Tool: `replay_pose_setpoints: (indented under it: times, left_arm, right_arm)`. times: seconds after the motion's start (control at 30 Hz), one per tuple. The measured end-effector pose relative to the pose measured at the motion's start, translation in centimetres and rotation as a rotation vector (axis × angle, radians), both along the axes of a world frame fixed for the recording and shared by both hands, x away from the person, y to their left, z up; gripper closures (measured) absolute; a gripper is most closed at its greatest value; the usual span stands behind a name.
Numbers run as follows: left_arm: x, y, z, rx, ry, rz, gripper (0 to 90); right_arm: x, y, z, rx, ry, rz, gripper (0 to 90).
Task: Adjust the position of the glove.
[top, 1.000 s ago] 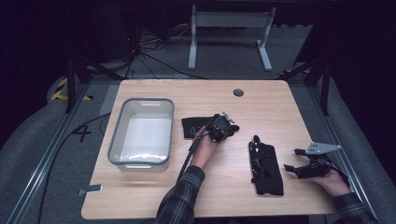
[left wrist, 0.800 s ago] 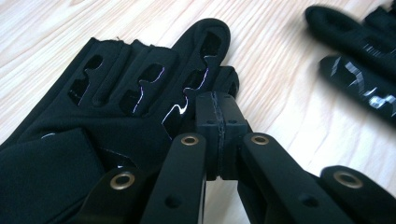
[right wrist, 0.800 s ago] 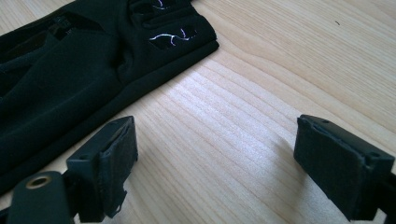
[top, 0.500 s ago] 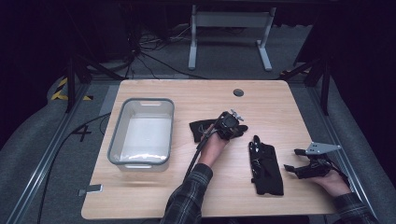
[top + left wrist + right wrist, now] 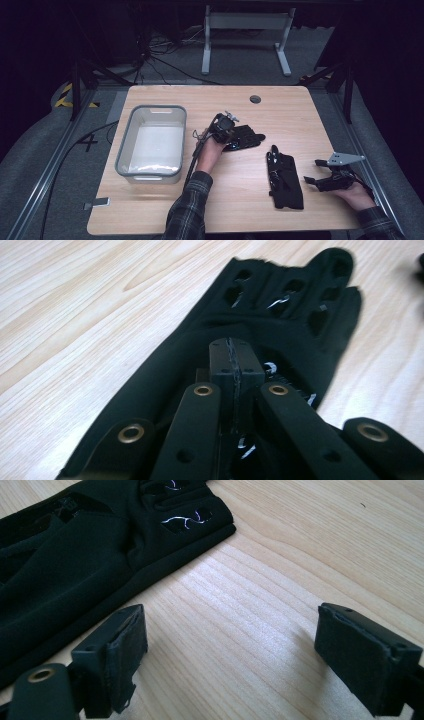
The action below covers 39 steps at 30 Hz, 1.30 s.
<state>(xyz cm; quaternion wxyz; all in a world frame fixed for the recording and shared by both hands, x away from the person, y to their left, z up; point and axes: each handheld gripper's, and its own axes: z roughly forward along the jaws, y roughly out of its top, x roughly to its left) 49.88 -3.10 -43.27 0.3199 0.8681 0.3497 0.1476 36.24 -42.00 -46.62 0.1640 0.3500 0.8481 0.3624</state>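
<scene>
On table (image 5: pixel 150 220): left tongs (image 5: pixel 232 356) pinched on glove (image 5: pixel 280 315); right tongs (image 5: pixel 250 650) wide, empty, beside second glove (image 5: pixel 75 555)

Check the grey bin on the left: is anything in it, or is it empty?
Empty. In the high view the grey bin shows a bare pale floor; both black gloves lie outside on the table.

Wooden table (image 5: pixel 310 125) – metal stand (image 5: pixel 245 30) and cables (image 5: pixel 165 60) beyond it

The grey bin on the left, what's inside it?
The bin looks empty, with a pale bare bottom; the strip behind its near wall is hidden. Both gloves lie outside on the table.
</scene>
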Motion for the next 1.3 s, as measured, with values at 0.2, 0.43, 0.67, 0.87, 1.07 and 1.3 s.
replay_pose_setpoints:
  times: [0.2, 0.43, 0.67, 0.87, 1.07, 1.3]
  left_arm:
    - [1.0, 0.2, -0.9, 0.045, 0.013, 0.026, 89.8]
    - [0.5, 0.2, -1.3, 0.055, 0.026, 0.034, 89.8]
    - [-1.1, -0.1, -1.1, 0.068, 0.050, 0.018, 89.8]
    - [-2.5, -0.2, -1.0, 0.075, 0.069, 0.004, 89.8]
    - [-3.8, 0.0, -1.0, 0.083, 0.081, -0.004, 89.8]
    - [-6.4, 1.0, -1.0, 0.063, 0.098, -0.025, 89.8]
  right_arm:
    - [0.0, 0.0, 0.0, 0.000, 0.000, 0.001, 14.1]
    - [0.0, 0.0, 0.0, 0.000, 0.000, 0.002, 14.0]
    - [0.0, 0.0, 0.0, 0.000, 0.000, 0.002, 14.1]
    - [0.0, 0.0, 0.0, 0.000, 0.000, 0.002, 14.1]
    - [0.0, 0.0, 0.0, 0.000, 0.000, 0.003, 14.1]
    - [0.0, 0.0, 0.0, 0.000, -0.001, 0.004, 14.1]
